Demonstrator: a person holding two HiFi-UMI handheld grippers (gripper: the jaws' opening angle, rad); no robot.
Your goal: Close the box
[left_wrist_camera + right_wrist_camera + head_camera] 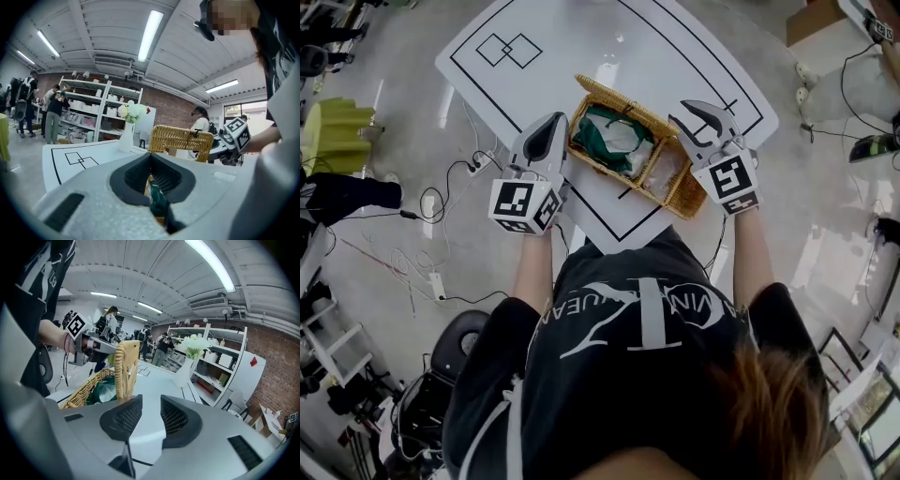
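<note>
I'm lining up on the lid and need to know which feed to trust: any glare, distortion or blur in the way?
Head view: sharp and evenly lit, glare streaks on the table and floor, none on the wicker box. Left gripper view: strong fisheye bend, black corners, strip light blown out. Right gripper view: same bend and black corners; the upright lid reads clearly.
</note>
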